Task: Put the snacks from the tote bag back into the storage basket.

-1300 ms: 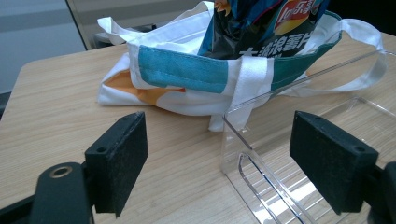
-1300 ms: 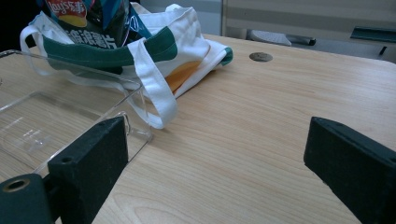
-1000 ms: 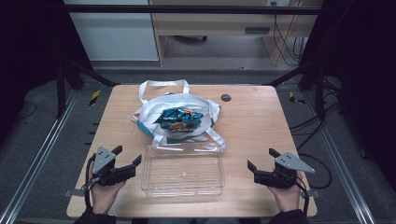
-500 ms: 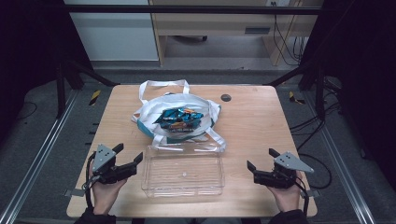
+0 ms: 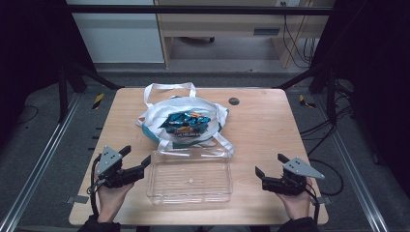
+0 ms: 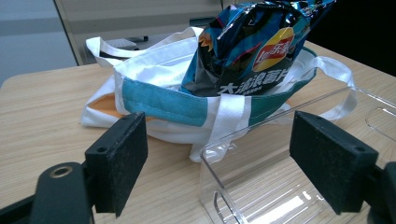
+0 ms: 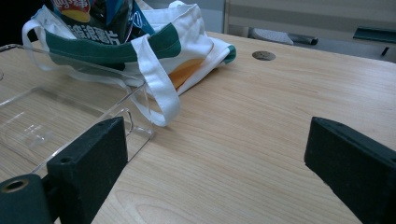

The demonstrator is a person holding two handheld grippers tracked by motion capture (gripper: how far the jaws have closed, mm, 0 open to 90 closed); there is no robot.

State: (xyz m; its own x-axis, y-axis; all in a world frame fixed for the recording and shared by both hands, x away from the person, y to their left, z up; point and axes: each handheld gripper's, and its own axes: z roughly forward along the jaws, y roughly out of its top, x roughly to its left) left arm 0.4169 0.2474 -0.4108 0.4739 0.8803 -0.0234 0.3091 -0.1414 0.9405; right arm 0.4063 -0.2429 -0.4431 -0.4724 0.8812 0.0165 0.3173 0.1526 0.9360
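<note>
A white tote bag (image 5: 188,121) with a teal band lies at the table's middle, a blue chip bag (image 5: 185,121) poking out of it. In the left gripper view the chip bag (image 6: 252,44) stands up from the tote bag (image 6: 159,100). A clear plastic tray (image 5: 190,177) sits empty in front of the bag. My left gripper (image 5: 135,158) rests open at the tray's left end, its jaws (image 6: 217,161) astride the tray's near corner (image 6: 243,186). My right gripper (image 5: 270,164) is open to the right of the tray, with bare wood between its jaws (image 7: 215,154).
A small dark round cap (image 5: 234,101) sits in the wooden tabletop (image 5: 270,125) behind the bag. One white bag strap (image 7: 156,84) hangs over the tray's far edge (image 7: 116,102). Black frame poles stand at both sides of the table.
</note>
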